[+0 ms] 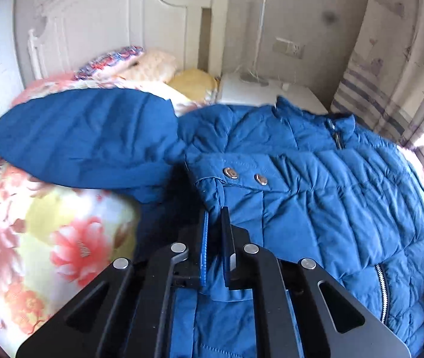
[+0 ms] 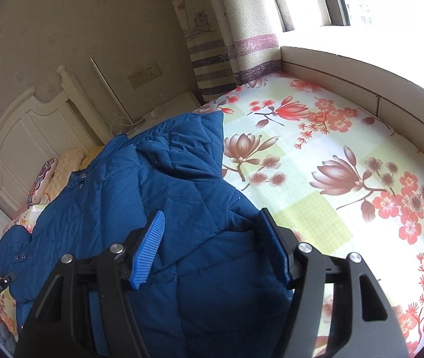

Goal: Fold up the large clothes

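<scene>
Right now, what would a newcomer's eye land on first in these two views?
The big blue puffer jacket sprawled across the floral bedsheet dominates both views. The left hand-held gripper is shut on a fold of it near two metal snaps, while the right hand-held gripper hovers open above it.

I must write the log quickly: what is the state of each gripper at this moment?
Left gripper: jaws closed on a fold of the blue jacket.
Right gripper: jaws open above the jacket, holding nothing.
</scene>
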Tool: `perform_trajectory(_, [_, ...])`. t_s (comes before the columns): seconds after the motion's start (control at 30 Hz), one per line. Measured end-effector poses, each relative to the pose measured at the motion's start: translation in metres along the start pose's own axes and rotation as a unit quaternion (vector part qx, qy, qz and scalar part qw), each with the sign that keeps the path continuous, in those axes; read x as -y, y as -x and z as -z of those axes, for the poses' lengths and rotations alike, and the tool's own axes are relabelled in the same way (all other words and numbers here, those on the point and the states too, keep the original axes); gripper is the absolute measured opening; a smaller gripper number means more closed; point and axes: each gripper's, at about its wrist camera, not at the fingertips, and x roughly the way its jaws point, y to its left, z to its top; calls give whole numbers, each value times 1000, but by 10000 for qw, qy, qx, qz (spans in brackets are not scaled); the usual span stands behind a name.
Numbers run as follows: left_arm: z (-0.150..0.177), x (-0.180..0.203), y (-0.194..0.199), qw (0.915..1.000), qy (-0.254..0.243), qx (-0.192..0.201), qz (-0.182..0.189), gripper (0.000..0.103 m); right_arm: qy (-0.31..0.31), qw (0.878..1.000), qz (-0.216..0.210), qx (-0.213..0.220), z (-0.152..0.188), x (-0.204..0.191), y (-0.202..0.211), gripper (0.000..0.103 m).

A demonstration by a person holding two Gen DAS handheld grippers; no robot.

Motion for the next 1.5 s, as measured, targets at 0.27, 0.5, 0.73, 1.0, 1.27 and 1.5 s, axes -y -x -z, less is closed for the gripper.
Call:
perform_trajectory(0.27, [-2,7,11,9953,-219,294,-895,15,3,10000,40,-41,-1,-1,-2,64])
perform_trajectory(0.5, [-22,47,38,9903,-746,976,-642,99,40,9999,95,7,0,-3,0,64])
perform_trajectory(0.73, [7,57,-44,9898,-1252,-180,-659,99,130,9991,278,290,-5,-10,18,64])
perform_trajectory(1.0, [9,54,-51,9919,-1109,-373,-502,99,2052,9786,-81,-108,-17,-118,-7,61])
perform_trajectory(1.27, [8,48,-51,9940,-951,-430,-329,99,2012,9748,26,-965,-13,-110,-54,22])
perform_trajectory(1.5, [8,48,-50,9943,-921,-434,-312,99,2503,9653,-38,-747,-29,-138,-74,29])
